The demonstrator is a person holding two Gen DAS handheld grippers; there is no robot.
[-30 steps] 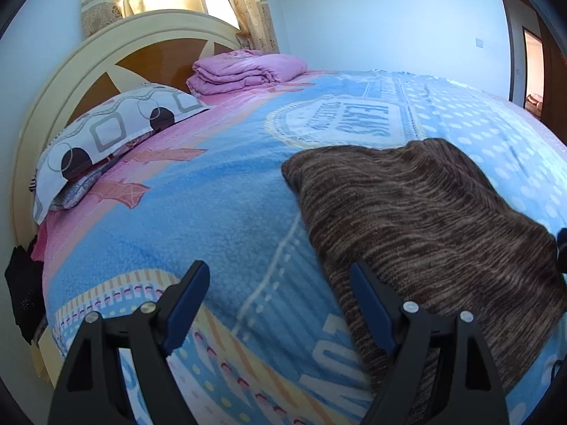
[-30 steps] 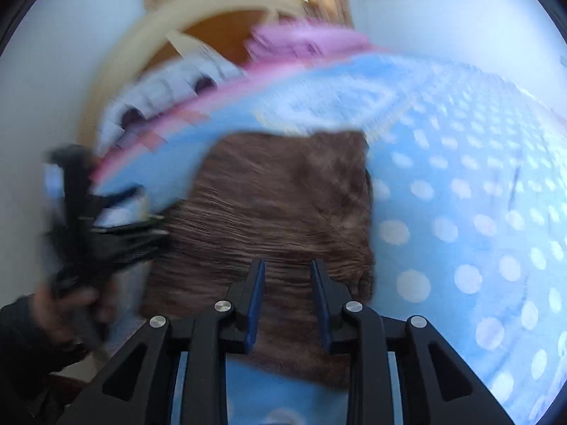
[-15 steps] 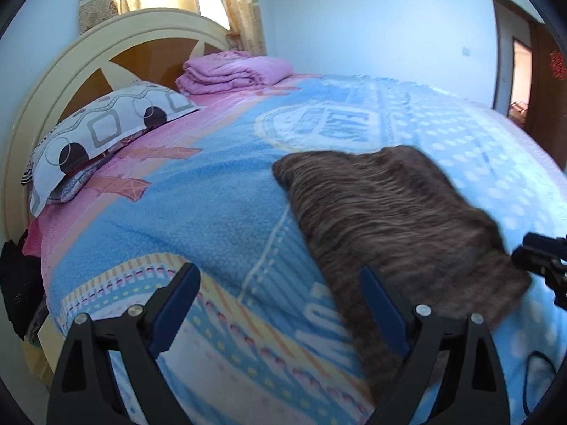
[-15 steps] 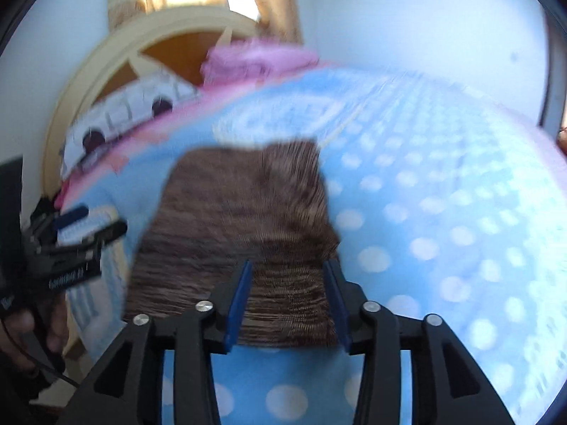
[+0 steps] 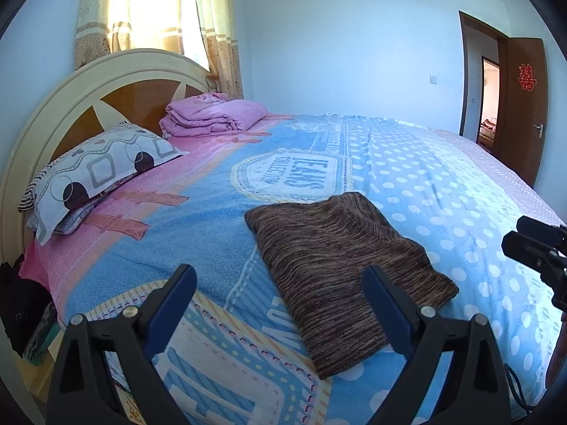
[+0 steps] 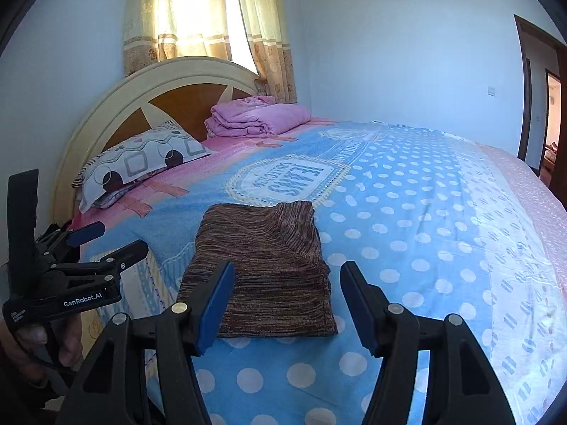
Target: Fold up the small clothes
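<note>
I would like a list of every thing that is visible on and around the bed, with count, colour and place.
knit garment: one, brown, folded flat on the near part of the blanket
blanket: one, blue with white dots, covering the bed
pillow: one, white with grey and dark shapes, by the headboard
quilt: one, pink, folded at the bed's head
headboard: one, cream and brown
curtains: yellow, at the window
door: one, brown, open
left gripper: opening, nothing between fingers
right gripper: opening, nothing between fingers

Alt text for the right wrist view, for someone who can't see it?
A folded brown knit garment lies flat on a blue polka-dot bedspread, just beyond the right tongs, whose jaws are opening with nothing between them. The left tongs hover at the left edge; pillow and headboard behind.
</note>
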